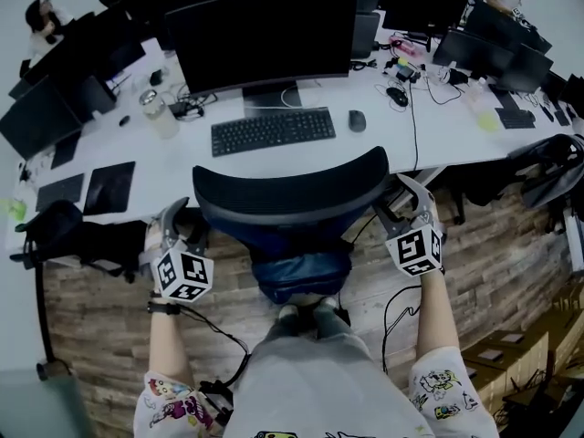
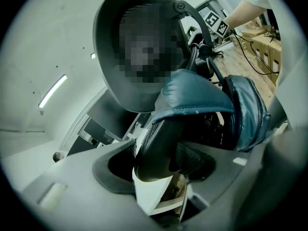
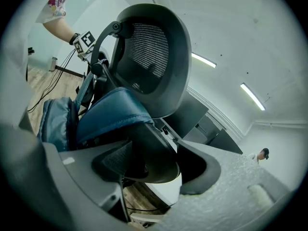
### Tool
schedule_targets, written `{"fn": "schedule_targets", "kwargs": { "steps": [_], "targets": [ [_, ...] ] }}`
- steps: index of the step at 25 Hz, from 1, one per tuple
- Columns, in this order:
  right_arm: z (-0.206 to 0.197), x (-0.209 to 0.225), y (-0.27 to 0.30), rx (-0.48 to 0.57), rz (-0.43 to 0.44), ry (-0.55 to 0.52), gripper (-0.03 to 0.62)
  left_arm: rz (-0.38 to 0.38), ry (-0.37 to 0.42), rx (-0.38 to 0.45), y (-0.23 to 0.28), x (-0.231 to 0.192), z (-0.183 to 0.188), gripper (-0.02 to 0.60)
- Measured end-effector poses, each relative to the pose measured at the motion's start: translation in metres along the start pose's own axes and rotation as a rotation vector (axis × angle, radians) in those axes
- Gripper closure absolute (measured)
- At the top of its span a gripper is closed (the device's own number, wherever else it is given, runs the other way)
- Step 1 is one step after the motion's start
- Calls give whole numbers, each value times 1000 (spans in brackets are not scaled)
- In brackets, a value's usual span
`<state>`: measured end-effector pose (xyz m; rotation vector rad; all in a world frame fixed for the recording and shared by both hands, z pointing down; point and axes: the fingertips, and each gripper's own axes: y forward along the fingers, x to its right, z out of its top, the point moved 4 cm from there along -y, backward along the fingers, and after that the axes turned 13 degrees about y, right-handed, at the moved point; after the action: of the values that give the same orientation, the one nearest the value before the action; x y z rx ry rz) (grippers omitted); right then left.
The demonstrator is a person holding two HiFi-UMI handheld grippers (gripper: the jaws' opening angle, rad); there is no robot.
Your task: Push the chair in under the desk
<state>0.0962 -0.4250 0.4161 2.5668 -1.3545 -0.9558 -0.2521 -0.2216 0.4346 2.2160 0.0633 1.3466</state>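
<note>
Wood-plank floor (image 1: 511,254), dark monitors (image 1: 265,35) in rows, pale ceiling (image 3: 231,28) with strip lights (image 3: 252,96)

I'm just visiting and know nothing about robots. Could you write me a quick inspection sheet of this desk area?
Surface: white desk, in use.
Job's things: black mesh chair at the desk's front edge, with a blue padded cover draped on it.
Clutter: monitor, keyboard, mouse, jar.
Grippers: left gripper and right gripper each clamp one side of the chair.
Cables: black cable across the desk; another cable loops on the floor.
Surroundings: wood floor; seated person far off.
</note>
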Motion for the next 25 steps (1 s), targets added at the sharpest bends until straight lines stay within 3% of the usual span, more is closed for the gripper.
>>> {"fn": "schedule_targets", "kwargs": {
  "steps": [11, 18, 25],
  "targets": [
    [-11, 36, 20, 42, 57, -25, 309, 37, -42, -67, 11, 4, 26, 316],
    [-9, 37, 24, 76, 84, -35, 309, 50, -57, -117, 17, -1, 23, 313],
    [-7, 35, 25, 80, 78, -36, 309, 43, -54, -114, 19, -4, 20, 312]
  ]
}}
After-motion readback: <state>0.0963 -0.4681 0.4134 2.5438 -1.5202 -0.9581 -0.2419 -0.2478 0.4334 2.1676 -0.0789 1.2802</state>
